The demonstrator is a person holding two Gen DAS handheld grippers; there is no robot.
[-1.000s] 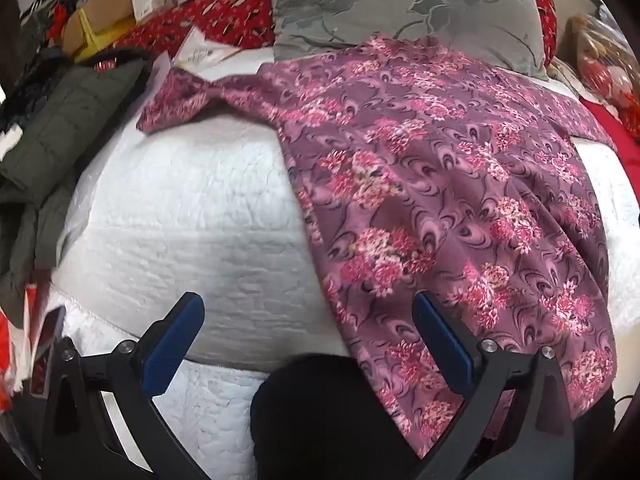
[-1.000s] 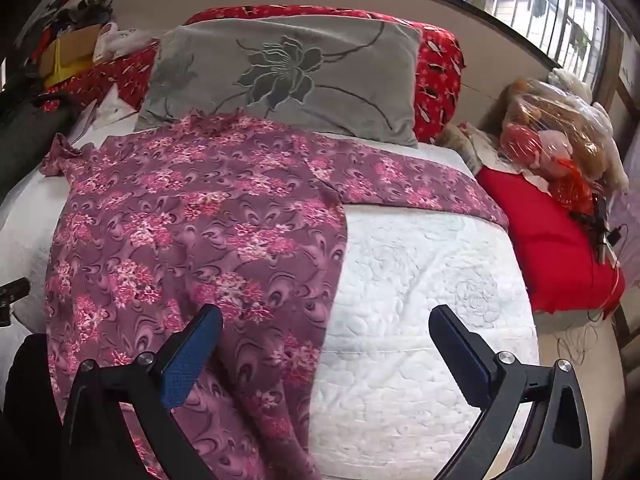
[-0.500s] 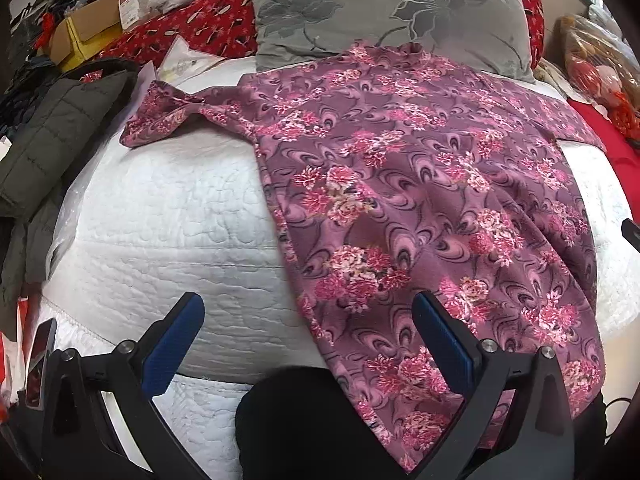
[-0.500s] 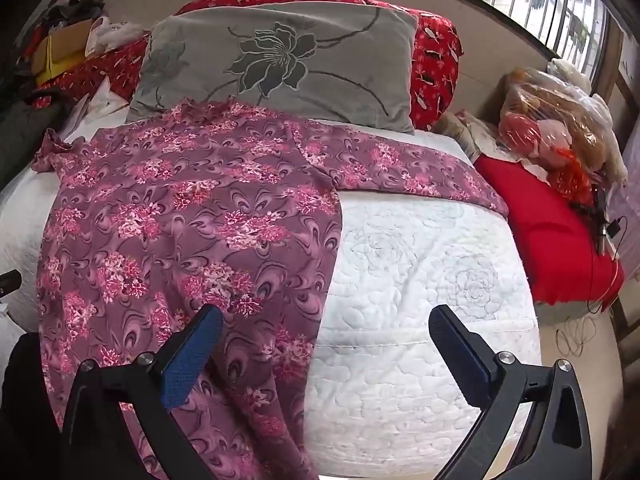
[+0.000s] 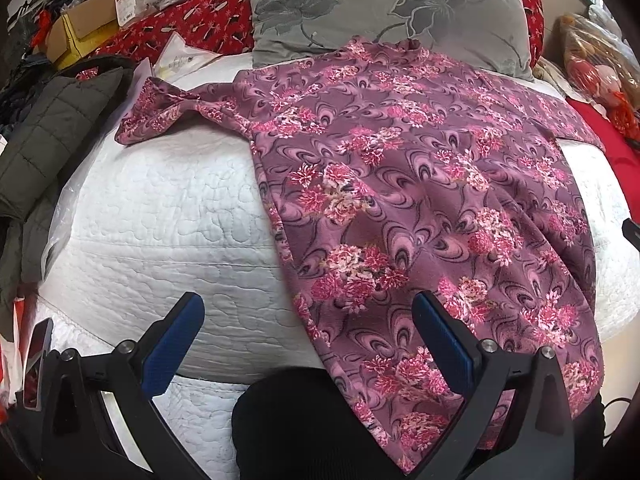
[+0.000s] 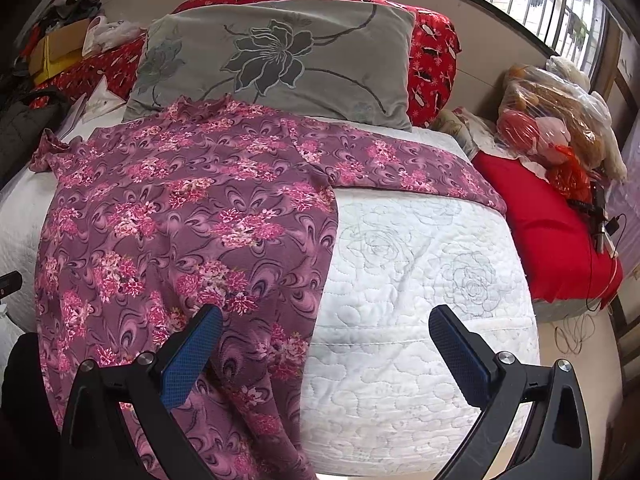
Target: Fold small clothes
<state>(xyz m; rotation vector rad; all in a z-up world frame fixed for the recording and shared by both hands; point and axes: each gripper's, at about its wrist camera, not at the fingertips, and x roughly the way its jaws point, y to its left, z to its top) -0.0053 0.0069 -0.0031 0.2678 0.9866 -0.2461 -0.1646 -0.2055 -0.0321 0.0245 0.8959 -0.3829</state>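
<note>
- One garment is in play: a purple floral top [image 5: 420,184], spread flat on the white quilted mattress [image 5: 160,216], its collar against the grey pillow [image 5: 384,8] and its hem hanging over the near edge.
- Both claws stand released and empty: the left gripper [image 5: 308,344] hovers over the top's left side seam near the hem, and the right gripper [image 6: 326,350] over its right side seam; neither touches cloth.
- Thin, soft and light, I judge; it will drape and slide on the quilt and hold no crease by itself.
- Its left sleeve [image 5: 160,114] lies bunched toward the dark jacket [image 5: 48,132]; its right sleeve [image 6: 416,168] lies out straight.
- Best holds look like a sleeve cuff or a hem corner, pinching a single edge.
</note>
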